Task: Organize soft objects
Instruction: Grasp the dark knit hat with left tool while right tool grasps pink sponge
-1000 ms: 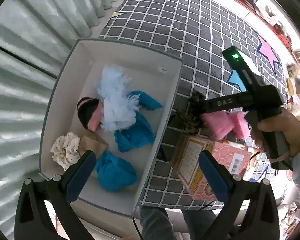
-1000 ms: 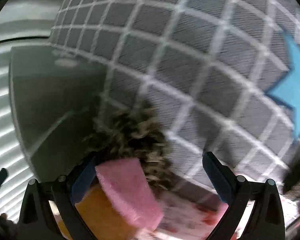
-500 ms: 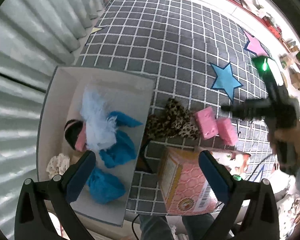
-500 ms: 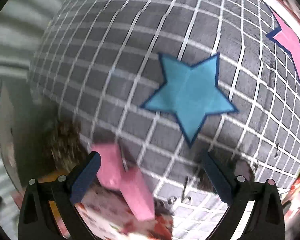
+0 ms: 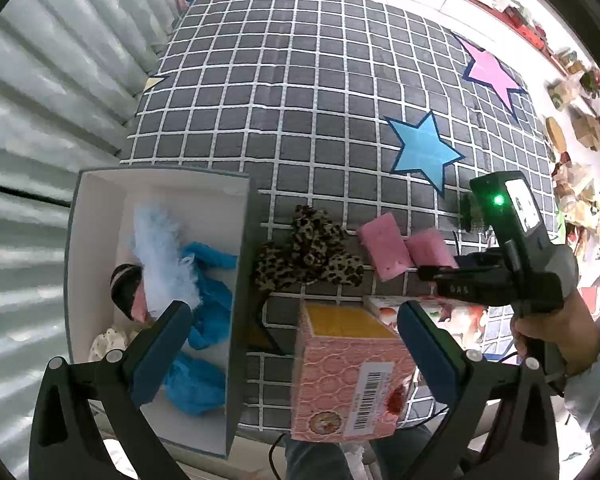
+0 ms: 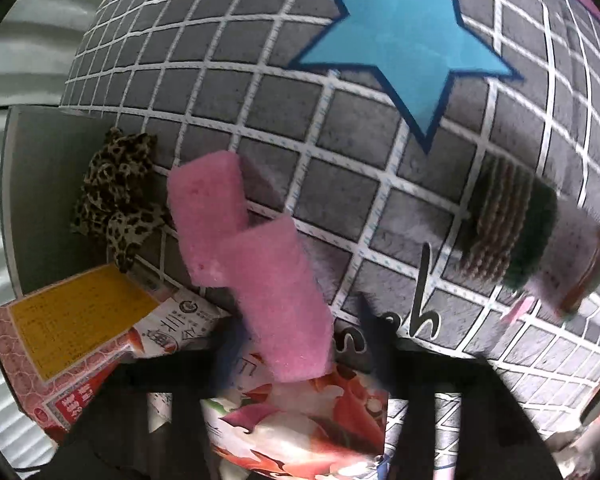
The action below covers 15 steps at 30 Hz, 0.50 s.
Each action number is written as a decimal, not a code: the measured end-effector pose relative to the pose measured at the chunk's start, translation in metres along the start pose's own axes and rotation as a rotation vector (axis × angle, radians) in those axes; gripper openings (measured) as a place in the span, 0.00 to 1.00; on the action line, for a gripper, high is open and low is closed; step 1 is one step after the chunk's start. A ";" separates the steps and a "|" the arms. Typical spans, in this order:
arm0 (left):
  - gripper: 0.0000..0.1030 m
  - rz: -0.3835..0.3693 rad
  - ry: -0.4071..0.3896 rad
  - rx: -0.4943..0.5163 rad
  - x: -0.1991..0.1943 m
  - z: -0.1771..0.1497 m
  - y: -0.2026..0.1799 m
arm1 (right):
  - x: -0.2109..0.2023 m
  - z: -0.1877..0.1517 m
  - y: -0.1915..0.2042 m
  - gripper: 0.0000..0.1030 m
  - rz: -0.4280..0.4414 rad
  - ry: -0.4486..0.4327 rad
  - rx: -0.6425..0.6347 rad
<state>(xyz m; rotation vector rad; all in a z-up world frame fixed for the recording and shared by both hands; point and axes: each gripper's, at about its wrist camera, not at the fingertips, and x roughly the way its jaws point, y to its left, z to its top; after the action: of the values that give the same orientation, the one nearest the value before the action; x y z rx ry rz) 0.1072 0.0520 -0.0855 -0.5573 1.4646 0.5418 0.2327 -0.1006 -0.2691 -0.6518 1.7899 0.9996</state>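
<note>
A white box (image 5: 100, 216) on the left holds blue cloths (image 5: 204, 320), a pale blue fluffy piece (image 5: 160, 256) and other soft items. A leopard-print scrunchie (image 5: 308, 252) lies on the grid mat beside the box; it also shows in the right wrist view (image 6: 116, 196). Two pink sponges (image 5: 384, 248) lie right of it. My right gripper (image 6: 300, 344) is closing around the near pink sponge (image 6: 276, 300). My left gripper (image 5: 296, 348) is open and empty, above the box's edge and a pink carton.
A pink carton (image 5: 348, 380) with a yellow top stands near the mat's front edge, next to a red-flowered packet (image 6: 300, 420). A knitted brown-green roll (image 6: 512, 224) lies to the right. A blue star (image 5: 424, 152) marks the mat. Corrugated wall on the left.
My right gripper swung back from the mat's far right to the pink sponges and its jaws narrowed around the near one. The left gripper's view pulled back slightly.
</note>
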 end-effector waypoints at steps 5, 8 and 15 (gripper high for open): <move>1.00 -0.007 -0.006 0.032 -0.003 0.004 -0.022 | -0.018 -0.031 -0.050 0.28 0.068 -0.067 0.086; 1.00 -0.021 -0.010 0.067 -0.003 0.006 -0.044 | -0.031 -0.059 -0.086 0.28 0.098 -0.086 0.160; 1.00 -0.081 0.007 0.150 0.011 0.014 -0.115 | -0.090 -0.090 -0.185 0.80 0.112 -0.123 0.446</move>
<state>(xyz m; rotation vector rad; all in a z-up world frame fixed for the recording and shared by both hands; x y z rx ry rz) 0.1927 -0.0259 -0.0940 -0.4979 1.4688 0.3639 0.3700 -0.2738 -0.2318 -0.2104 1.8703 0.6599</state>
